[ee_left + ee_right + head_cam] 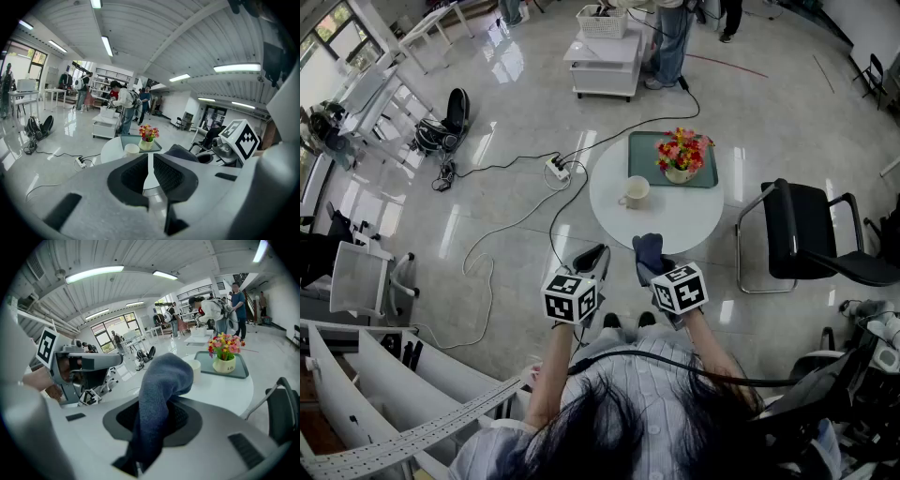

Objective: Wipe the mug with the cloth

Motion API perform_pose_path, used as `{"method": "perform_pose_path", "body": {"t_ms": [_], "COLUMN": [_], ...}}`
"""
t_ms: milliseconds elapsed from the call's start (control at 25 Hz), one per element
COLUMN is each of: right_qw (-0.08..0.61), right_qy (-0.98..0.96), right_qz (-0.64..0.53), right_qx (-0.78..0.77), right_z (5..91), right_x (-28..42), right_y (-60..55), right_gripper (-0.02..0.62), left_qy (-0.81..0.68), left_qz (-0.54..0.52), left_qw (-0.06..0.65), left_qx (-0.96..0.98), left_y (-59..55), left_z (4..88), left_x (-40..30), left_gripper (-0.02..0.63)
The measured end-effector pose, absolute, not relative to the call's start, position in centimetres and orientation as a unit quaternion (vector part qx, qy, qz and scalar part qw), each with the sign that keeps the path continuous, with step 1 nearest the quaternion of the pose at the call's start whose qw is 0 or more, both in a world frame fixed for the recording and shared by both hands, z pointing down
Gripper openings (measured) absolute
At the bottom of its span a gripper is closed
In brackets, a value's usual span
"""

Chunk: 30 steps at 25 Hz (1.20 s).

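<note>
A cream mug [635, 192] stands on the round white table [675, 225], left of centre, and shows as the mug [131, 149] and the mug [193, 369] in the gripper views. My right gripper [645, 255] is shut on a blue-grey cloth [649, 248] near the table's near edge; the cloth [157, 399] folds over between its jaws. My left gripper [591, 261] hangs just off the table's near-left edge, short of the mug, its jaws nearly together with nothing between them.
A green tray [647, 150] with a flower pot [680, 159] sits at the table's far side. A black chair [811, 234] stands to the right. A power strip [557, 170] and cables lie on the floor to the left. A white cart [605, 61] and people stand beyond.
</note>
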State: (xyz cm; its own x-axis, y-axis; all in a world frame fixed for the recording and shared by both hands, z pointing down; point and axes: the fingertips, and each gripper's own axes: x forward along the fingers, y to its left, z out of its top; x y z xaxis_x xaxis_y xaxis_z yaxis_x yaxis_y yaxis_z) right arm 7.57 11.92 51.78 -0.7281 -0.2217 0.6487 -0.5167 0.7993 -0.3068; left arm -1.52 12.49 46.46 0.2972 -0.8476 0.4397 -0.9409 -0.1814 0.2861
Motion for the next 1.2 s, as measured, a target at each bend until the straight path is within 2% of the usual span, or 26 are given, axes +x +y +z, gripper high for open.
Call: {"method": "perform_pose_path", "body": {"t_ms": [880,1200], "right_qw": [0.302,0.322], "right_qy": [-0.900,-0.898], "right_qz": [0.244,0.241], "right_qx": [0.196,0.177], "right_z": [53.3,55.0], "right_x": [8.4,9.4], "right_y": [9.6,9.0], "right_gripper": [0.101,0.101], "left_qy": [-0.602,-0.606], "left_qz": [0.088,0.090], "left_qw": [0.278,0.297], "left_qx": [0.743,0.732], "left_y": [11.4,10.6], "left_z": [47.9,49.6], "left_x": [-2.0,-1.1], "left_gripper": [0.044,0.044]}}
